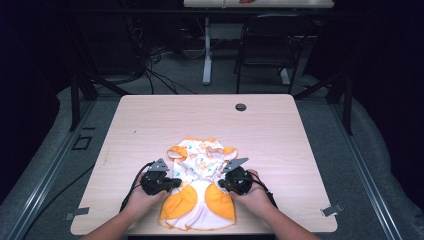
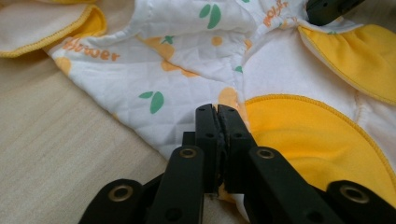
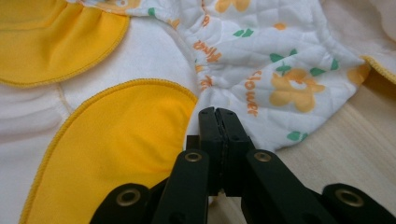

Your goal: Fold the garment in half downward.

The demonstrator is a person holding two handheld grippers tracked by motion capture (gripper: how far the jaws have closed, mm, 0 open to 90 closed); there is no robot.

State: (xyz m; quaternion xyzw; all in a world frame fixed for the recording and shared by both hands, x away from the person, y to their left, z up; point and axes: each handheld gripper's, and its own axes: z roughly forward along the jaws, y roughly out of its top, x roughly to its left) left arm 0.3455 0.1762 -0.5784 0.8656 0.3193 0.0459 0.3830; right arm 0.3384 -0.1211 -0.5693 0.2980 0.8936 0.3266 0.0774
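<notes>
Here the left tool (image 2: 217, 112) has its two black jaws pressed flat together, with the edge of a small garment (image 2: 196, 60) pinched between them where the quilted white cloth meets a rounded yellow panel (image 2: 303, 135). The right tool (image 3: 217, 114) is likewise squeezed tight, its jaws nipping the opposite edge of the same garment beside another yellow panel (image 3: 121, 135) and a quilted part printed with orange flowers and green leaves.

From the high view, the left tool (image 1: 172, 183) and the right tool (image 1: 221, 183) sit at either side of the garment (image 1: 201, 187), at about its middle, each held in a hand (image 1: 141, 199) that comes in from the near edge of the counter (image 1: 150, 120). The other hand (image 1: 256, 196) grips the right tool.

The garment lies flat near the middle of the counter's near edge, its printed white part pointing toward the far edge and its yellow-and-white part reaching just to the near edge. A dark round grommet (image 1: 240, 107) sits close to the far edge. Beyond the counter stand a black chair (image 1: 267, 45) and loose cables (image 1: 155, 60) on the floor.
</notes>
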